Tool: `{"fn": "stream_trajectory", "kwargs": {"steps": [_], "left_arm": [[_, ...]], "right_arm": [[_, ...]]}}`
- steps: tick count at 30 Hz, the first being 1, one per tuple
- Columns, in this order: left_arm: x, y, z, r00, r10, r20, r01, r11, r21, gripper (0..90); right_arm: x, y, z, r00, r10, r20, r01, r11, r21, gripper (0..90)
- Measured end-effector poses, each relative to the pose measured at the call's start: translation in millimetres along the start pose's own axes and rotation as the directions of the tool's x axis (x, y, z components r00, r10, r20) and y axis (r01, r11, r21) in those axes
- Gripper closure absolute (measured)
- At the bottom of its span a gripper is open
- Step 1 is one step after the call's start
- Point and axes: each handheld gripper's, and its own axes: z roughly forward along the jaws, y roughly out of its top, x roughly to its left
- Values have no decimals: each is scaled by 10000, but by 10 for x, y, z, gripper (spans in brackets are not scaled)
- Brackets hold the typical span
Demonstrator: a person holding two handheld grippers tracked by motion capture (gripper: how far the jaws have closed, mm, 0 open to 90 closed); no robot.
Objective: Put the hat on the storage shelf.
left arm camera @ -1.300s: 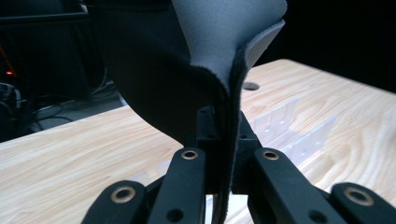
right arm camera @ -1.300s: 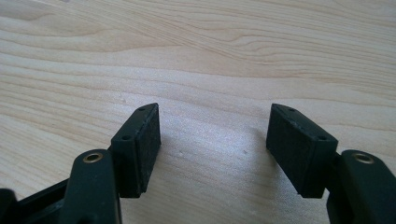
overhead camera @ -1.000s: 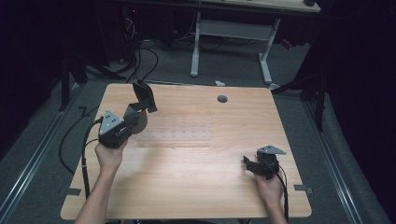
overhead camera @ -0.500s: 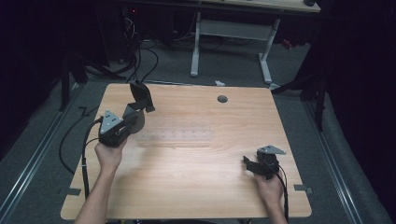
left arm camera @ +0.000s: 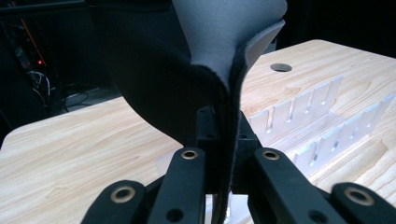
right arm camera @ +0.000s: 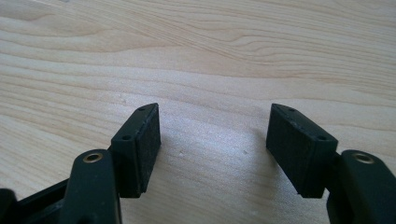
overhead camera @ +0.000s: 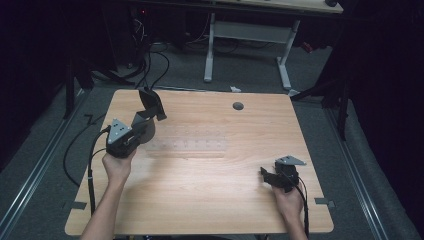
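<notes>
A: Your left gripper (overhead camera: 145, 117) is clamped on a dark, floppy foam sheet (left arm camera: 205, 51), held up over the table's (overhead camera: 210, 200) far-left part. The sheet droops from one pinched edge.

B: That's the risk: a thin bite on limp material, so any quick swing could let it slip out.

A: Your right gripper (right arm camera: 212, 147) rests near the table's right edge, jaws wide apart, holding nothing.

B: The clear slotted rack (left arm camera: 308, 116) just beyond the sheet looks empty, slots bare.
</notes>
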Motion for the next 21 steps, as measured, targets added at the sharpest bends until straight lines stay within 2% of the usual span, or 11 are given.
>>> {"fn": "stream_trajectory", "kwargs": {"steps": [7,11,15,21], "left_arm": [[-46,-24,47,9998,-94,-150,95,9999,83,864],[-66,-60,68,9998,-12,-199,15,9999,146,864],[-37,-102,65,9996,-34,-286,40,9998,216,862],[16,-193,43,9992,-124,-380,149,9977,668,857]], "right_arm": [[1,0,0,10000,-16,-16,16,10000,-3,354],[1,0,0,10000,-24,-24,24,10000,-2,354],[1,0,0,10000,-25,-27,25,10000,0,354],[3,0,-1,10000,-17,-27,17,10000,12,353]]}}
